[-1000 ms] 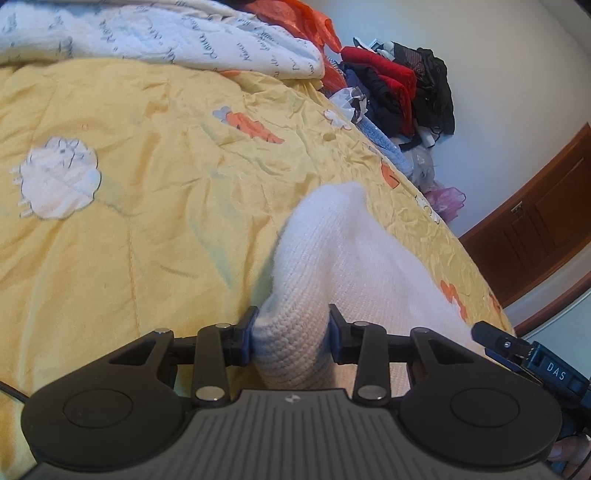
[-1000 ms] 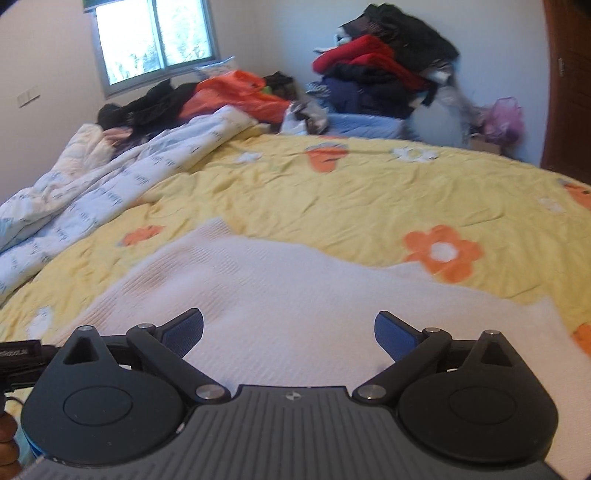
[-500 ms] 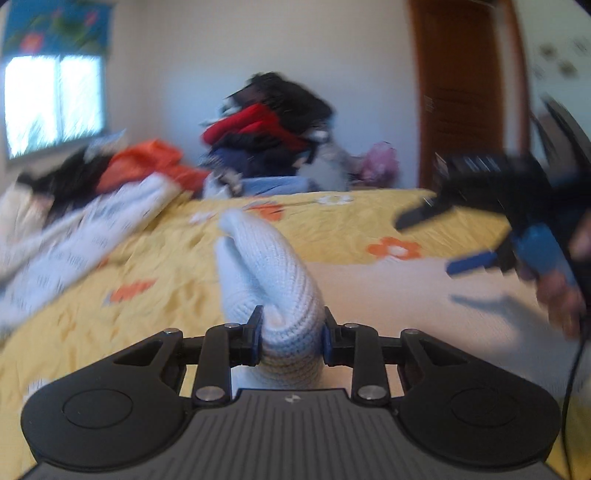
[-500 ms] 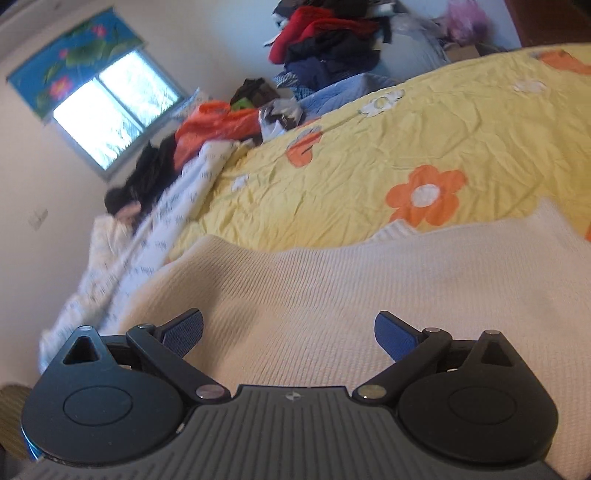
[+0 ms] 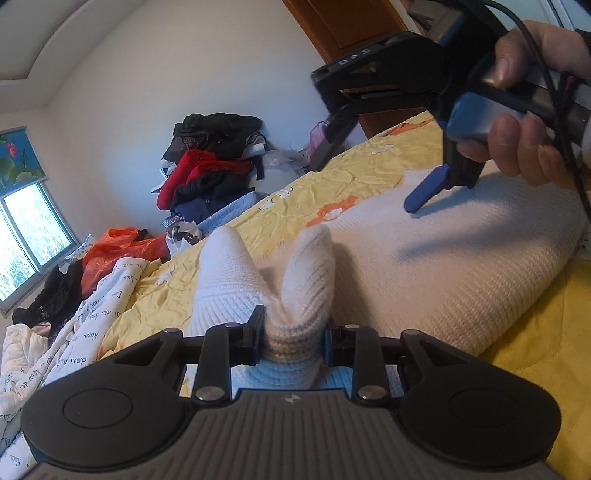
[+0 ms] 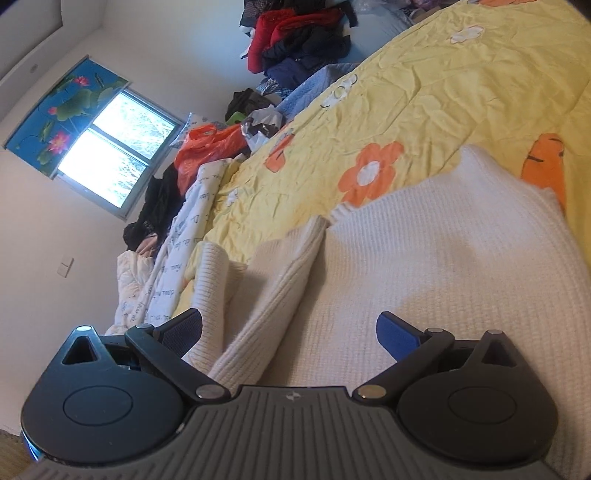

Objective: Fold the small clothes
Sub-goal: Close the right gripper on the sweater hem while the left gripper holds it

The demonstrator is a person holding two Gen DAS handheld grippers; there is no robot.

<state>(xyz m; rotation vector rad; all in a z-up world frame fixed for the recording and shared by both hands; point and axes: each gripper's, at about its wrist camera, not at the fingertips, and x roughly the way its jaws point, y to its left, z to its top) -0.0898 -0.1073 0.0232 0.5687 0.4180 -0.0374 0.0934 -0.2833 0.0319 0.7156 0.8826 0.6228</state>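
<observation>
A white knit sweater (image 5: pixel 461 258) lies spread on the yellow flowered bedcover (image 5: pixel 332 173). My left gripper (image 5: pixel 293 325) is shut on a bunched fold of it, which stands up in two humps just past the fingers. A hand holds my right gripper (image 5: pixel 365 184) above the sweater's body, jaws wide open and empty. In the right wrist view the right gripper (image 6: pixel 290 328) hovers over the sweater (image 6: pixel 424 258), with a folded-over sleeve (image 6: pixel 280 273) running under its left finger.
A heap of red and dark clothes (image 5: pixel 210 166) sits at the bed's far end beside an orange bag (image 5: pixel 118 247). A white printed quilt (image 5: pixel 92 332) lies along the left side. A window (image 6: pixel 110 155) and a wooden door (image 5: pixel 354 22) are behind.
My left gripper has rolled and swung across with the sweater fold still gripped. The right gripper has tilted and moved over the sweater's body, still open.
</observation>
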